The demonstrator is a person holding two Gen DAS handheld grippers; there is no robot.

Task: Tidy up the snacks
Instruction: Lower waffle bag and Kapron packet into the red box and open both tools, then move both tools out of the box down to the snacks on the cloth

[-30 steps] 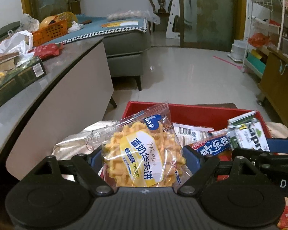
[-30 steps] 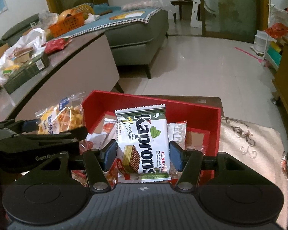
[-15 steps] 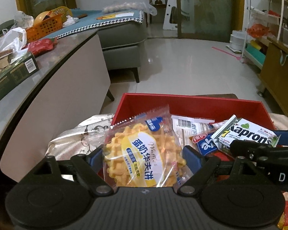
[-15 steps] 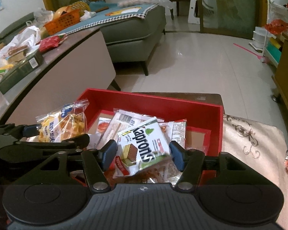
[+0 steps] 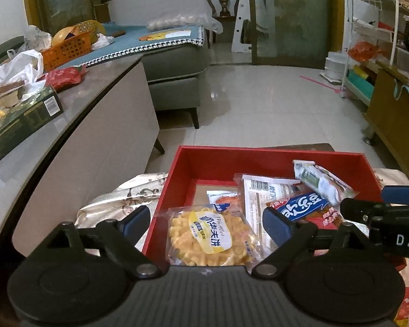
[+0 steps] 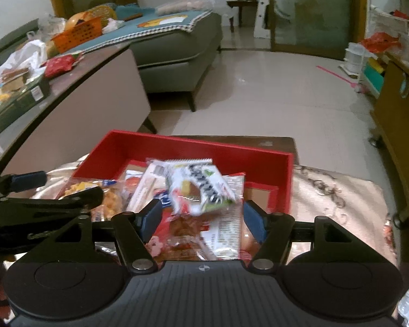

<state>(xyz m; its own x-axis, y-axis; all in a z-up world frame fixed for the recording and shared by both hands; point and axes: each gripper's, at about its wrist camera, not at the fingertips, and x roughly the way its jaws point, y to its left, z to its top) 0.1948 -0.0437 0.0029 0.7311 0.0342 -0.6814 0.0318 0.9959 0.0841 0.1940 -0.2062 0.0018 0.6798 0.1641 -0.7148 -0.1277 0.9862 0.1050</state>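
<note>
A red box [image 5: 261,154] holds several snack packets. My left gripper [image 5: 207,224] is open; the yellow waffle packet [image 5: 208,238] lies free between its fingers at the box's near left corner. My right gripper [image 6: 200,216] is open; the white and green Kaprons wafer packet [image 6: 197,185] lies loose on the pile in the box [image 6: 204,148], just beyond its fingers. The wafer packet also shows in the left wrist view [image 5: 320,179], next to a blue and red packet [image 5: 304,204]. The right gripper's arm [image 5: 381,215] shows at the right of the left wrist view.
The box stands on a cloth-covered low table [image 6: 338,193]. A long grey counter [image 5: 76,109] with a green box, bags and an orange basket runs along the left. A grey sofa [image 5: 174,68] stands behind it. A wooden cabinet [image 5: 395,125] stands at the right.
Both grippers have opened. The waffle packet has dropped from the left gripper into the box. The Kaprons packet has dropped from the right gripper onto the pile.
</note>
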